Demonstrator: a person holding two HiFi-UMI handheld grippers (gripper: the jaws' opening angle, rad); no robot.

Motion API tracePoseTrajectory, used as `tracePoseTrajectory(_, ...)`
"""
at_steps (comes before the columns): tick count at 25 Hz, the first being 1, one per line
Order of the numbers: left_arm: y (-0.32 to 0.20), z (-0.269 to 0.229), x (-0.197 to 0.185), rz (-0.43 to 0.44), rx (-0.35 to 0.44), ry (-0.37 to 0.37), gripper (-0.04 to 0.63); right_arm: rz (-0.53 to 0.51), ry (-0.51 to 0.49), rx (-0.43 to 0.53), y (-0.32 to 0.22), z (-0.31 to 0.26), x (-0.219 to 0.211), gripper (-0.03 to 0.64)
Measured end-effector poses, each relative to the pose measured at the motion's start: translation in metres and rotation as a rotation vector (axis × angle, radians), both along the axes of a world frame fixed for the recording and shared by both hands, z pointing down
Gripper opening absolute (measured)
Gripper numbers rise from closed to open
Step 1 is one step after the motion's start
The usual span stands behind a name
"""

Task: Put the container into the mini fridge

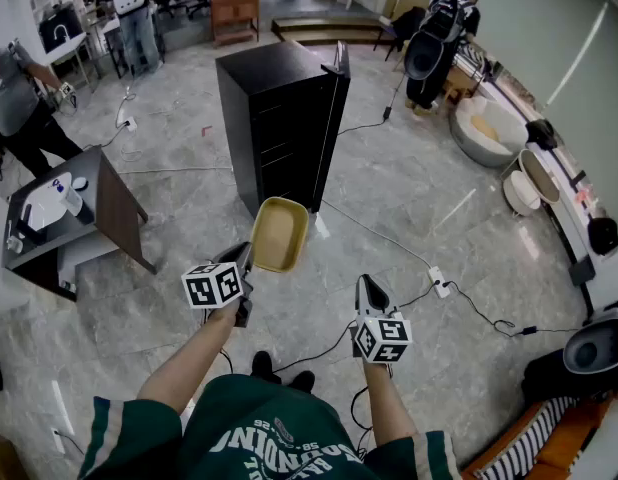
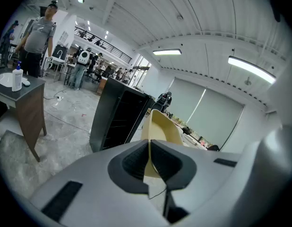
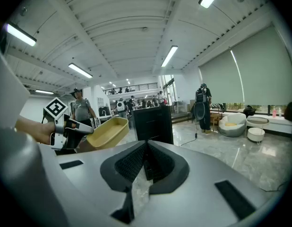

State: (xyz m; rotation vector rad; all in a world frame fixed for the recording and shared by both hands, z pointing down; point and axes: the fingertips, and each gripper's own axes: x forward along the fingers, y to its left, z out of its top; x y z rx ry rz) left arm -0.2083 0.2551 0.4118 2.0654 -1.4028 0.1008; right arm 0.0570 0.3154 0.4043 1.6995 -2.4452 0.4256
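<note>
A shallow yellow container (image 1: 279, 233) hangs in the air, its near rim pinched by my left gripper (image 1: 245, 260). In the left gripper view the container (image 2: 161, 129) stands edge-on between the closed jaws. The black mini fridge (image 1: 279, 118) stands on the floor ahead, a little beyond the container; which side holds its door I cannot tell. My right gripper (image 1: 369, 293) is held lower right, shut with nothing in it. In the right gripper view the container (image 3: 107, 132) shows at left and the mini fridge (image 3: 153, 124) ahead.
A grey side table (image 1: 59, 213) with a bottle and small items stands at left. Cables and a power strip (image 1: 439, 283) cross the marble floor at right. People stand at the far left and far back. Round seats (image 1: 489, 130) line the right wall.
</note>
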Motion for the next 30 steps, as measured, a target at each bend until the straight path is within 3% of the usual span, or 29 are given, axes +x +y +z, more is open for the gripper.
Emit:
tracePoseTrajectory(10, 0.003, 0.0, 0.01, -0.005, -0.002, 0.0, 0.023, -0.035, 0.015, 0.021, 0.002, -0.001, -0.002, 0.037)
tracePoseTrajectory(30, 0.007, -0.002, 0.054, -0.028, -0.007, -0.018, 0.023, -0.071, -0.01, 0.045, 0.009, -0.001, 0.044, 0.037)
